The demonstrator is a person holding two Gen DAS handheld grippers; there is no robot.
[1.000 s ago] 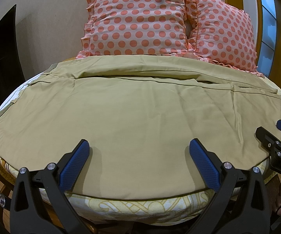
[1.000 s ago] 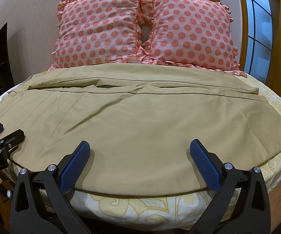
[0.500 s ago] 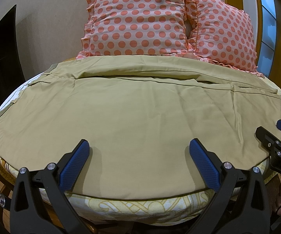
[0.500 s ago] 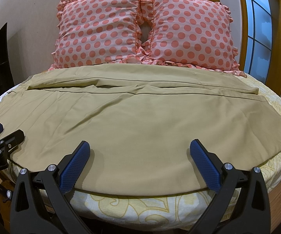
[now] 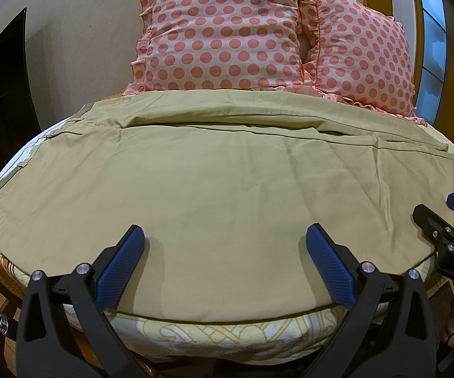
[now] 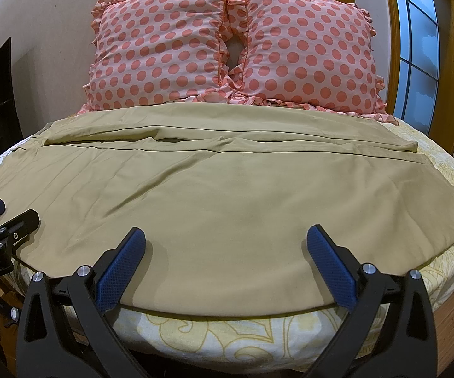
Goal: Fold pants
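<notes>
Khaki pants (image 5: 220,182) lie flat across the bed, one leg near me and the other behind it, also in the right wrist view (image 6: 227,195). My left gripper (image 5: 224,236) is open and empty, its blue pads over the near hem edge. My right gripper (image 6: 225,236) is open and empty over the same edge, further right. The right gripper shows at the right edge of the left wrist view (image 5: 441,217). The left gripper shows at the left edge of the right wrist view (image 6: 3,214).
Two pink polka-dot pillows (image 5: 227,31) (image 6: 305,53) stand against the wall behind the pants. A yellow patterned bedsheet (image 6: 227,330) shows under the near edge. A window (image 6: 416,47) is at the right, a dark screen (image 5: 0,94) at the left.
</notes>
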